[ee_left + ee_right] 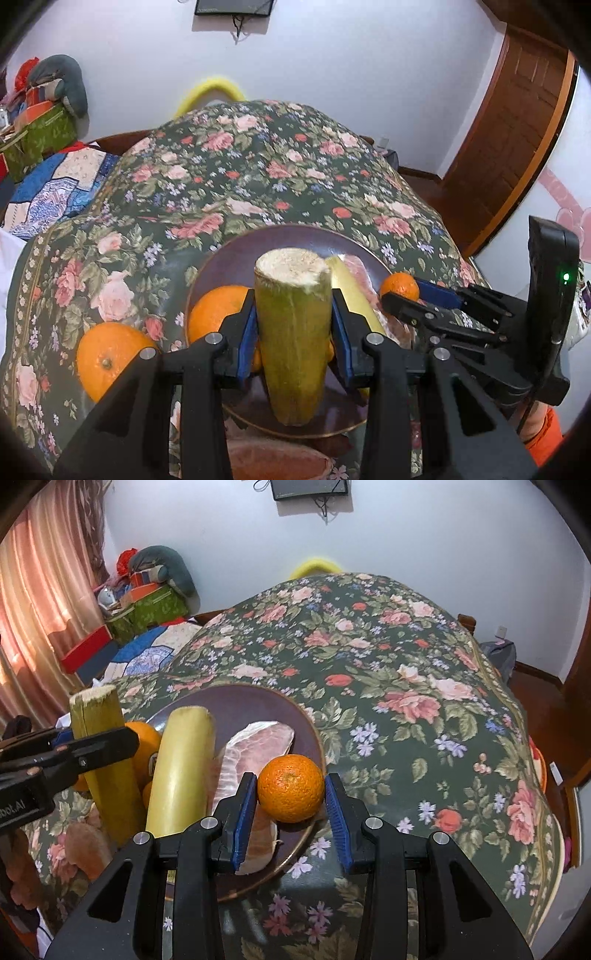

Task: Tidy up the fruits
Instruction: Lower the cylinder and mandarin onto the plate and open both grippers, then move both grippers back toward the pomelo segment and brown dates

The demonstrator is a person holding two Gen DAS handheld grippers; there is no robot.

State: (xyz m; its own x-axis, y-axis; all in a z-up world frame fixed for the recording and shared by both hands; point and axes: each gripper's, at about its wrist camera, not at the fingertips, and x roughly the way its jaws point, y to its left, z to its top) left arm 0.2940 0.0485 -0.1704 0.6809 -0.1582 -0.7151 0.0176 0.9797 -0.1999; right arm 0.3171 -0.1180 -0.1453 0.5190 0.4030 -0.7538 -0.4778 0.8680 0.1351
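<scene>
My left gripper [293,310] is shut on a green-yellow cane stalk [291,332] with a pale cut top, held upright over the purple plate [232,262]. On the plate lie an orange [216,310], a pale peeled stalk [351,291] and a pink pomelo segment [255,746]. My right gripper [291,781] is shut on a small mandarin [291,788] above the plate's [251,705] right rim. In the right wrist view the left gripper [92,747] with its stalk [99,720] shows at the left.
A second orange [107,358] rests on the floral bedcover [258,166] left of the plate. A pinkish fruit piece [277,461] lies just in front of the plate. Boxes and cushions [147,590] pile up at the far left, with a wooden door [517,129] on the right.
</scene>
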